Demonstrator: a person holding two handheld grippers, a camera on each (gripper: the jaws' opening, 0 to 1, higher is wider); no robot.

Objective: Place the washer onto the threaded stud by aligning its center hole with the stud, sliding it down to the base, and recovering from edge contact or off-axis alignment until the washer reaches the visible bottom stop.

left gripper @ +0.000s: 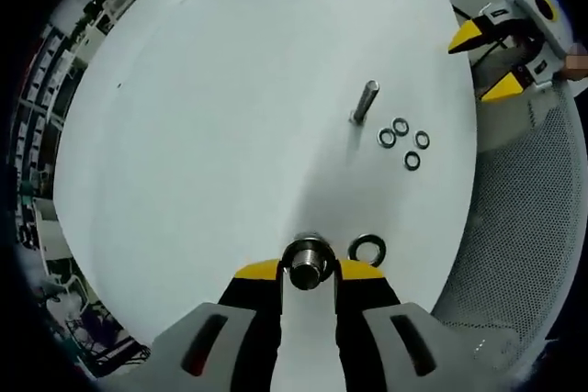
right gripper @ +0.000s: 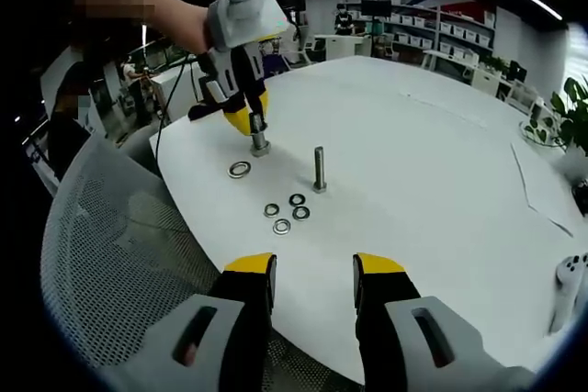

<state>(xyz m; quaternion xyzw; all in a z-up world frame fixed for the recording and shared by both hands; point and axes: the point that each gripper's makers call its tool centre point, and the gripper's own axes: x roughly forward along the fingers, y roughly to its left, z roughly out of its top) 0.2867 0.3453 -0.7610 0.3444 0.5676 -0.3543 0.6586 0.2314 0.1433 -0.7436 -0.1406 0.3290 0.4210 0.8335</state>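
The washer [left gripper: 367,249] lies just beside the left gripper [left gripper: 309,270].

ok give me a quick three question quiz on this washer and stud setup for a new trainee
1. True or false: the left gripper is shut on the short stud standing on the white table.
2. How many small washers lie clustered beside the tall free-standing bolt?
A) two B) four C) six
3. Fill in: the large washer lies flat on the table, ____ the short stud.

Key
1. True: in the right gripper view the yellow tips close on its top.
2. B
3. beside. It is not yet threaded on, and the right gripper is open and holds nothing.
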